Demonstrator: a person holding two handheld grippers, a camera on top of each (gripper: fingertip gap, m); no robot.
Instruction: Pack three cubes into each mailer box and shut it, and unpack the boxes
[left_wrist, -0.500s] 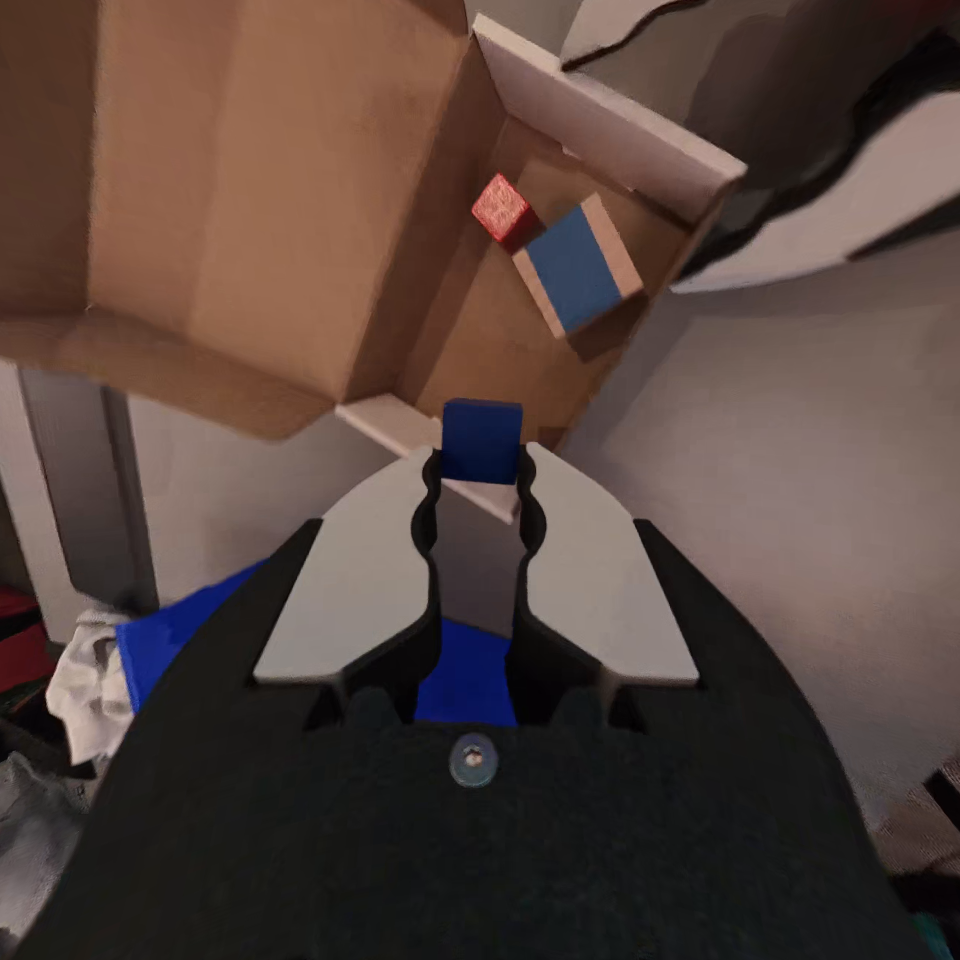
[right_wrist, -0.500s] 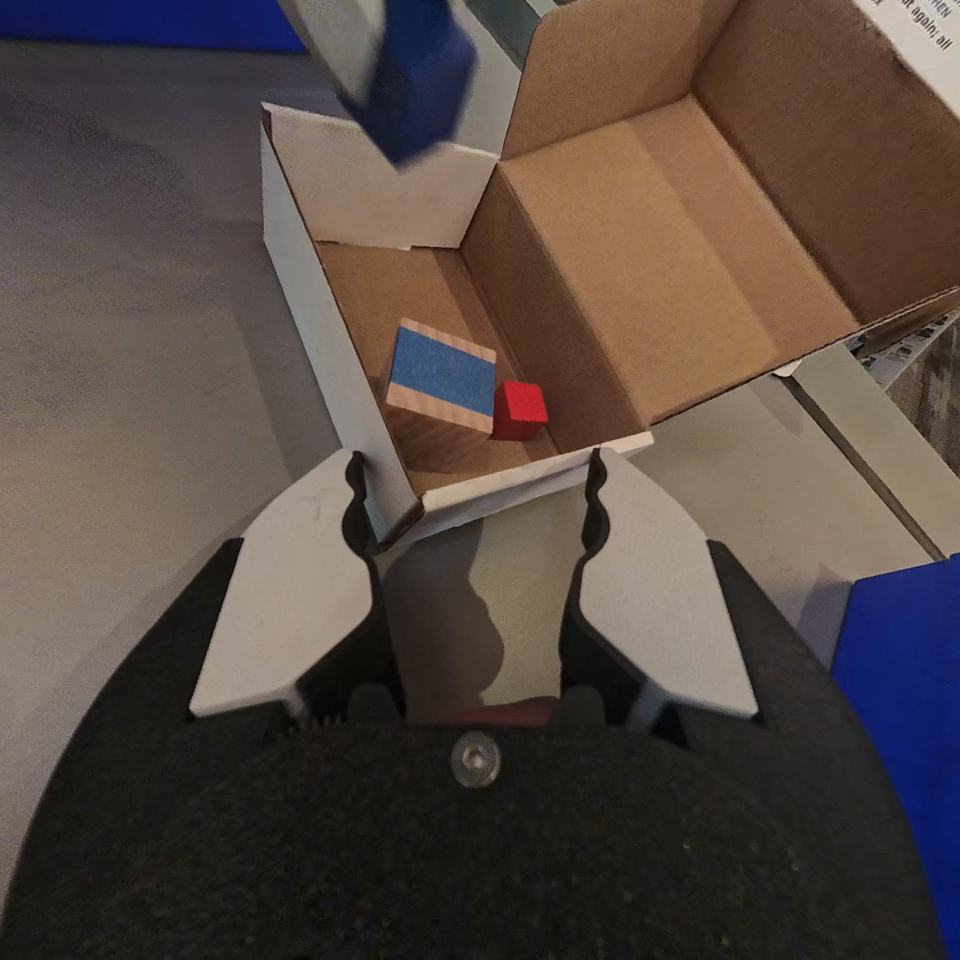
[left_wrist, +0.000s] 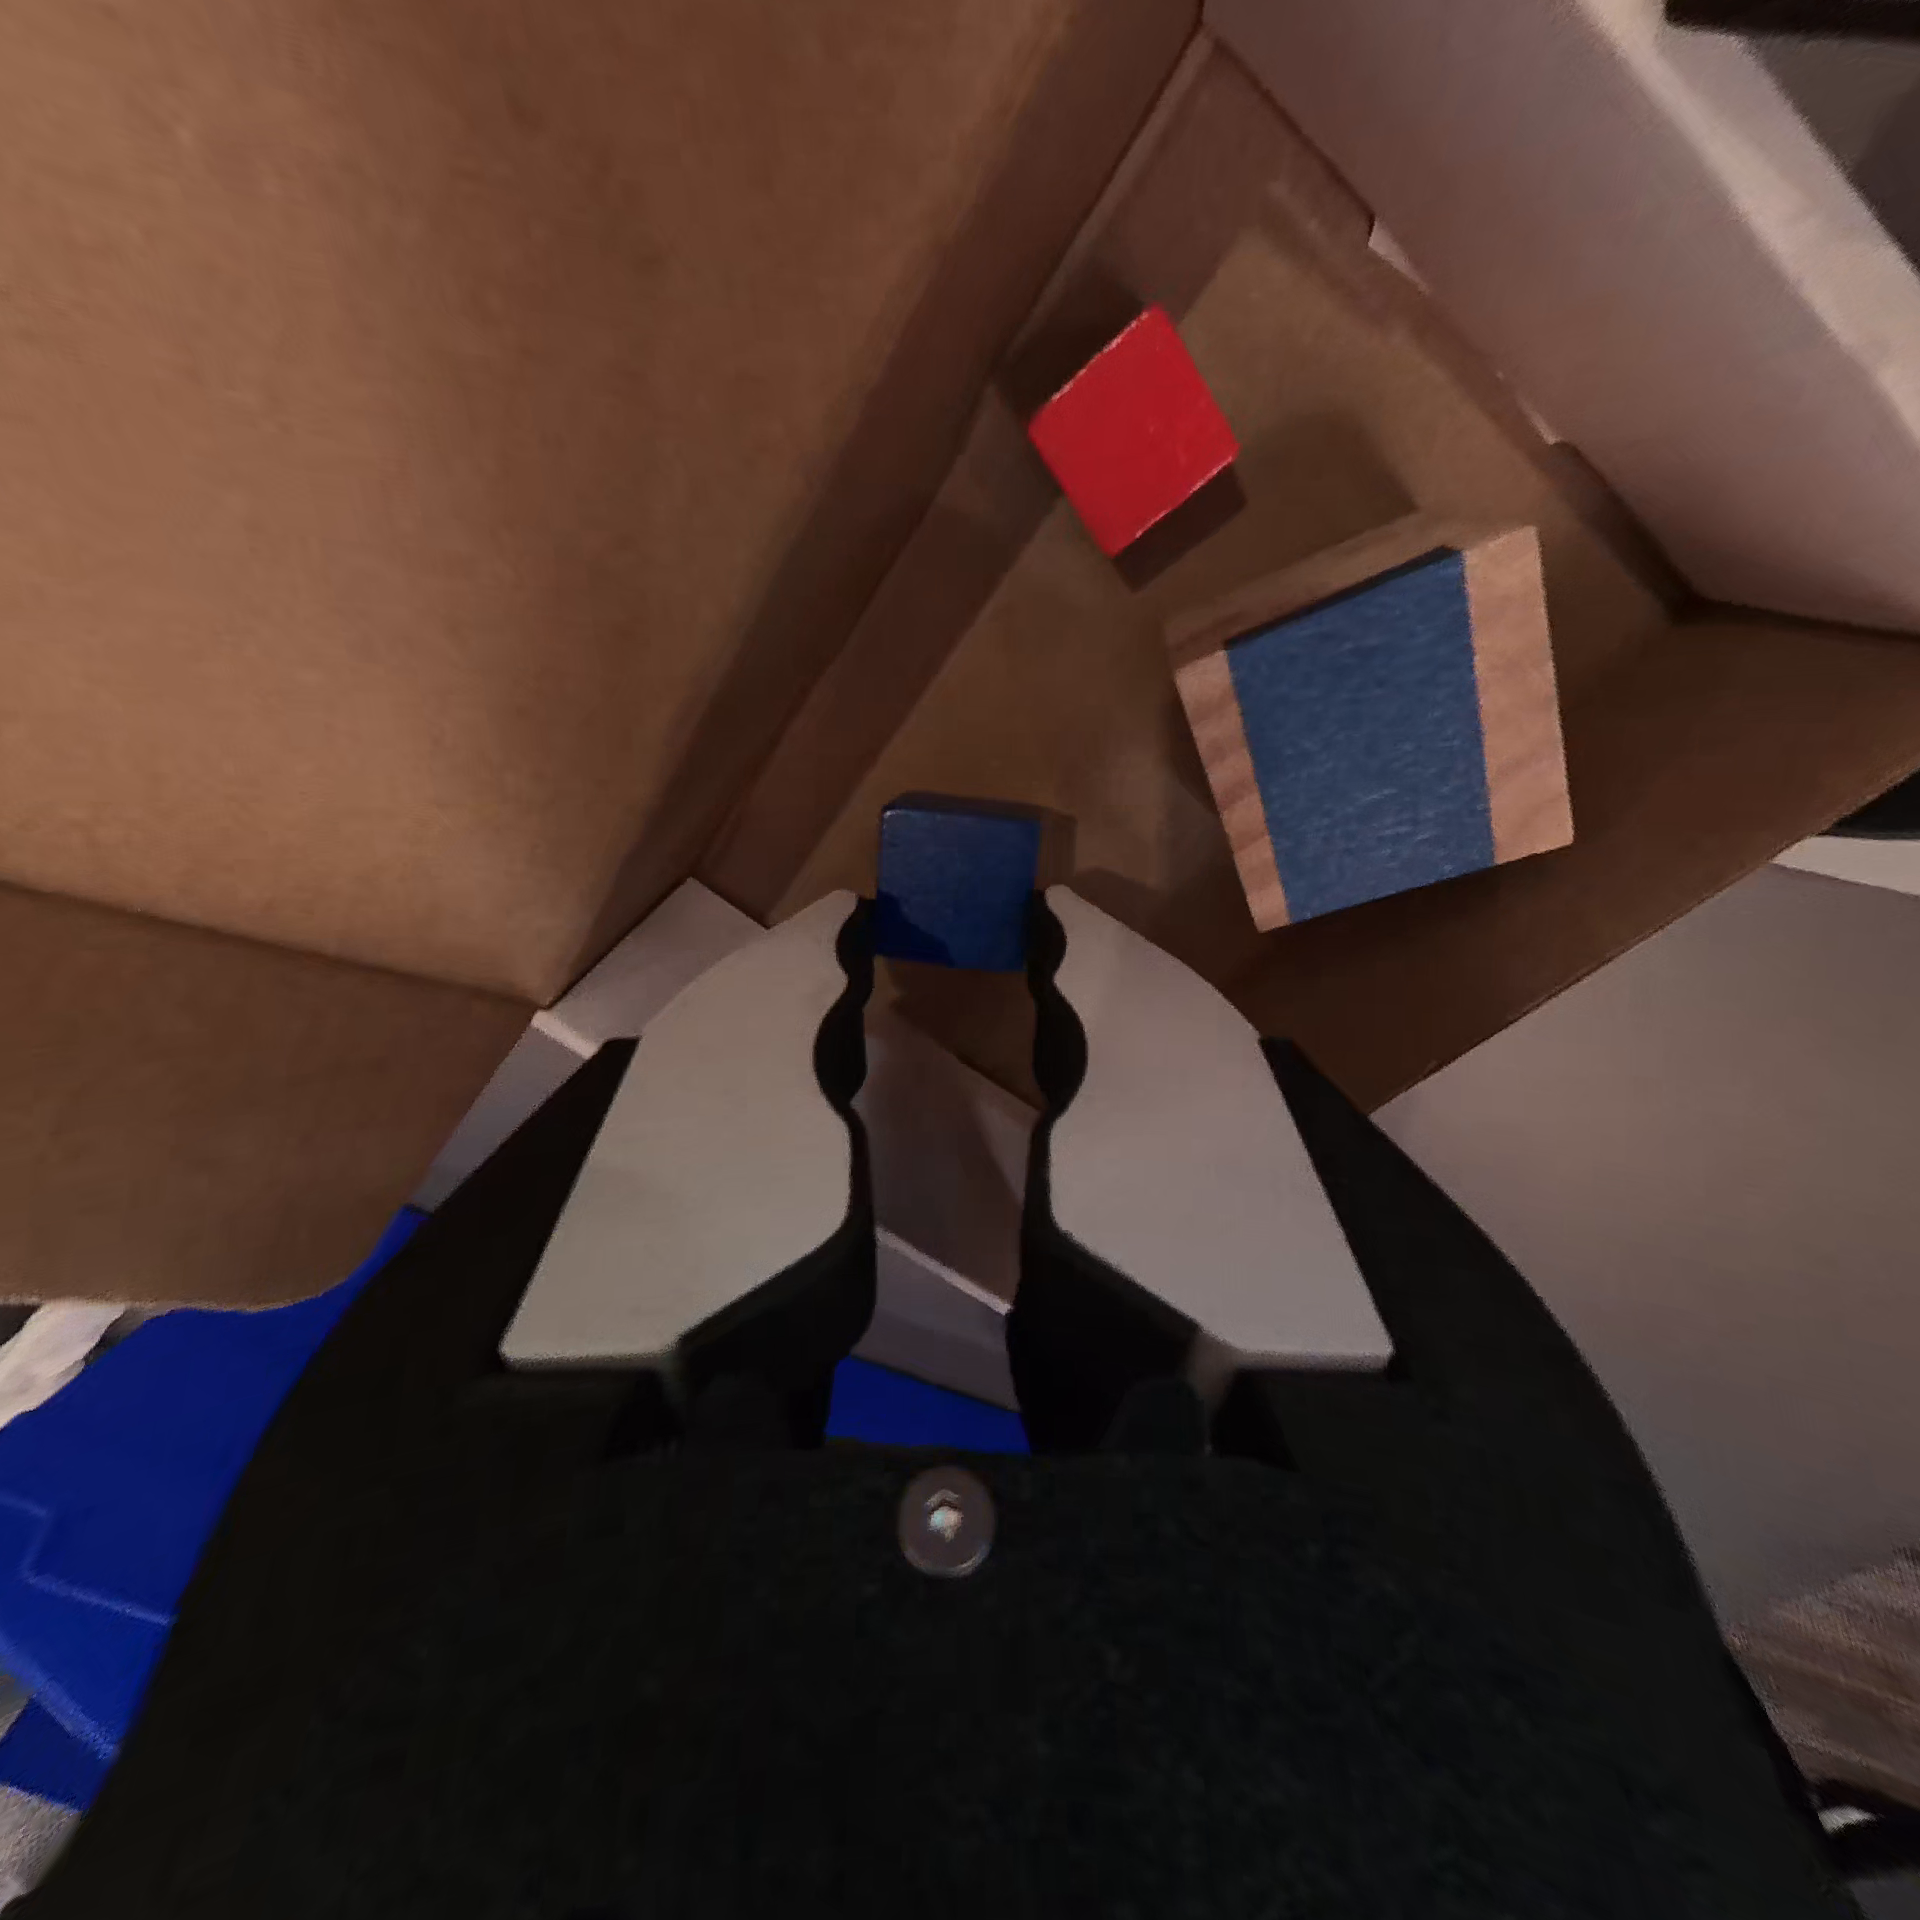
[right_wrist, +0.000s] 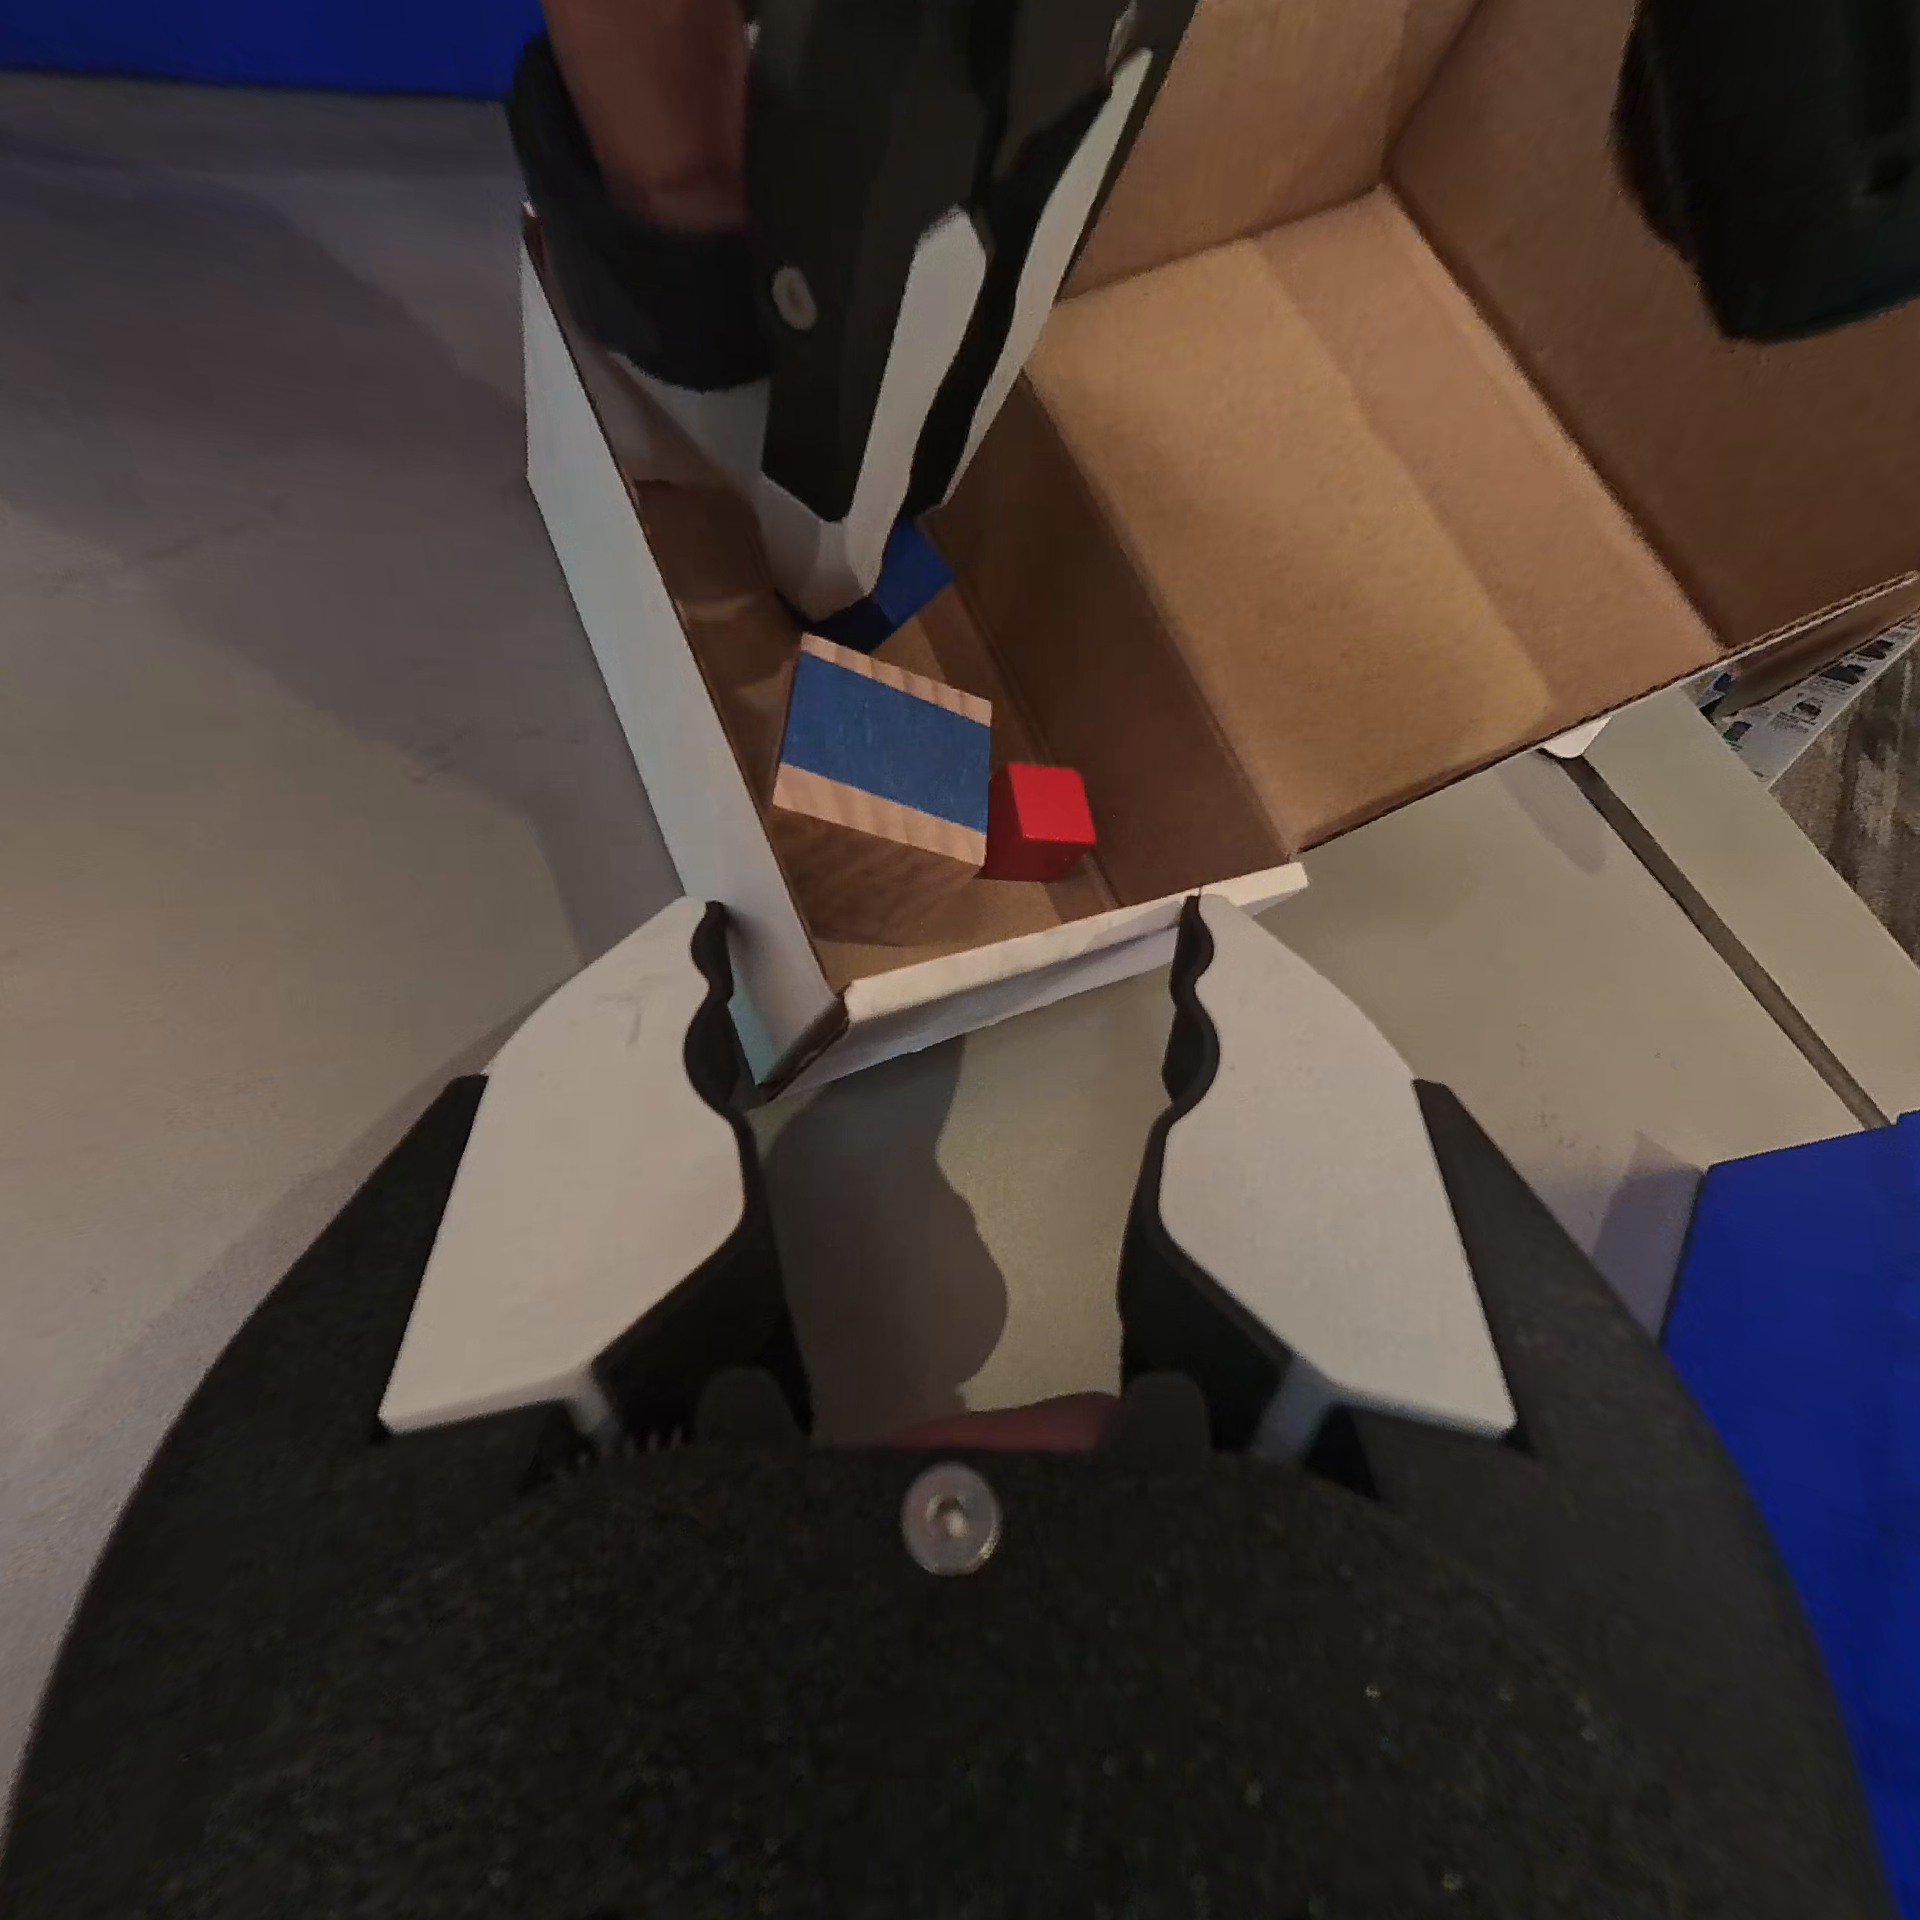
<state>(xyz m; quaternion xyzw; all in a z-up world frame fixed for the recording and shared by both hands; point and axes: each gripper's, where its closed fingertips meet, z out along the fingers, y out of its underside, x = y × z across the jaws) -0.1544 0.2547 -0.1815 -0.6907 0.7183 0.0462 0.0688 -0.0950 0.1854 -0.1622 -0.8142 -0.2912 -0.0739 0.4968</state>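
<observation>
Cardboard, brown inside and white outside, makes up the mailer box (right_wrist: 665, 831), the biggest thing before you; its lid (right_wrist: 1351, 582) lies folded back toward 2 o'clock in your right wrist view, and the tray's long axis runs from 11 to 5 o'clock there. Grey table (right_wrist: 260, 727) lies under it. Printed paper (right_wrist: 1766, 717) shows at 3 o'clock past the lid, its writing too small to read; none of the cubes carries any writing.

Your right gripper (right_wrist: 945, 935) is spread wide, holding nothing, its fingers straddling the tray's near corner. Your left gripper (left_wrist: 954, 914) is clenched on the small blue cube (left_wrist: 956, 894), and in the right view it reaches down from 12 o'clock with that cube low inside the tray's far end; you cannot tell whether the cube touches the floor.

On the tray floor sits the large wooden cube (right_wrist: 883, 758), its blue band running across the tray. Just beside it, at its 4 o'clock, sits the small red cube (right_wrist: 1039, 816).
</observation>
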